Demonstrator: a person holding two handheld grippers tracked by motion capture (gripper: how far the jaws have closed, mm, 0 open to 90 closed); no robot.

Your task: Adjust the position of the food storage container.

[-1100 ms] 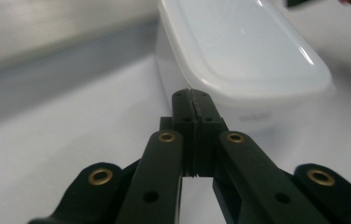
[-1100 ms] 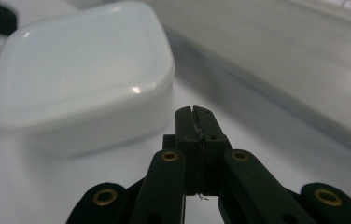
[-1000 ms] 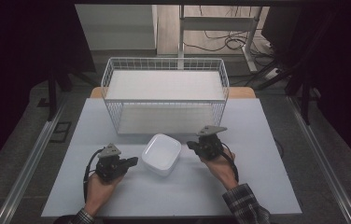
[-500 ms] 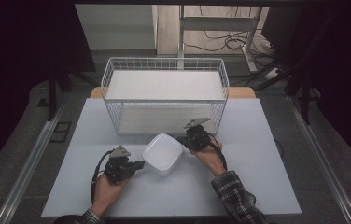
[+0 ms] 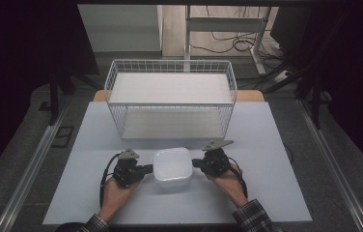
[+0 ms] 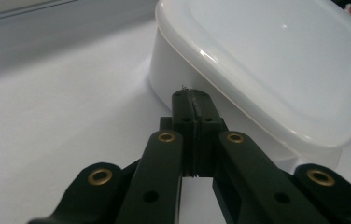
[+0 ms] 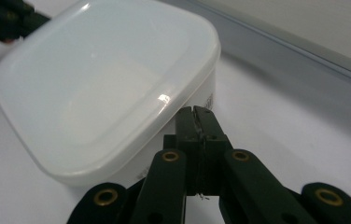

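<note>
White plastic container [image 5: 172,165] with a translucent lid sits on the pale tabletop [image 5: 266,193], near the front edge, just in front of the wire basket [image 5: 171,99]. Container upright, lid on, lying flat.

Left hand-held gripper [image 5: 146,168] comes in from the container's left side, jaws pressed fully together with nothing between them. In the left gripper view its tips [image 6: 193,99] sit right at the container's side wall [image 6: 173,70], just under the lid rim; looks like touching, but actual contact is hard to confirm. Grey three-cornered plate on top, cable trailing back along the person's left hand [image 5: 117,191].

Right hand-held gripper [image 5: 197,163] mirrors it on the container's right side, jaws also closed tight on nothing. Right gripper view: closed tips [image 7: 195,114] are tucked under the overhanging lid edge [image 7: 164,100], against or just beside the wall. A small printed label shows on that wall, too small to read. Right hand [image 5: 228,181] behind it, plaid sleeve cuff at the bottom of the high view.

Container lies between the two grippers, both pointing level and inward at it from opposite sides.

Basket is white wire, rectangular, open top, standing at the back half of the tabletop, well apart from both hands. Floor cables and a metal stand leg lie behind it.
</note>
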